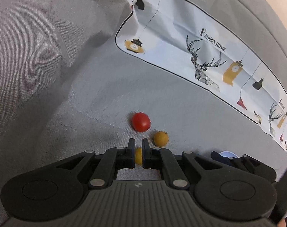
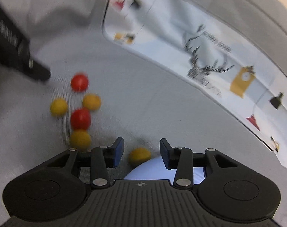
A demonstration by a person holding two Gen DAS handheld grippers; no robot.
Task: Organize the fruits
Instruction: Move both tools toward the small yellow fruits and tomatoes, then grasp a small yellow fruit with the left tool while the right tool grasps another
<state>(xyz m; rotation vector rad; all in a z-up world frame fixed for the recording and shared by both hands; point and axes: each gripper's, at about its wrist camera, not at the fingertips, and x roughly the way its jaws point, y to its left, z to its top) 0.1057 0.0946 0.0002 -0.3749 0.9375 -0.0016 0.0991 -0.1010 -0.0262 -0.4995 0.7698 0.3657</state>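
My left gripper (image 1: 138, 143) is shut just above the grey cloth. A yellow fruit (image 1: 138, 156) shows through the narrow slit behind its fingers; it lies under them and is not pinched. A red tomato (image 1: 141, 122) and a brownish-yellow fruit (image 1: 160, 138) lie just ahead. My right gripper (image 2: 141, 141) is open, and a yellow fruit (image 2: 139, 156) sits between its pads without touching them, at the rim of a pale blue bowl (image 2: 154, 170). To its left lie two red fruits (image 2: 79, 82) (image 2: 80, 118) and three yellow ones (image 2: 58, 106) (image 2: 91, 101) (image 2: 80, 139). The right wrist view is blurred.
A white printed cloth (image 1: 200, 56) with deer and lamp drawings runs across the back right. Grey fabric rises in folds (image 1: 39, 56) on the left. The blue bowl (image 1: 226, 154) shows at the lower right in the left wrist view. Dark gripper frame (image 2: 35, 71) juts in at upper left.
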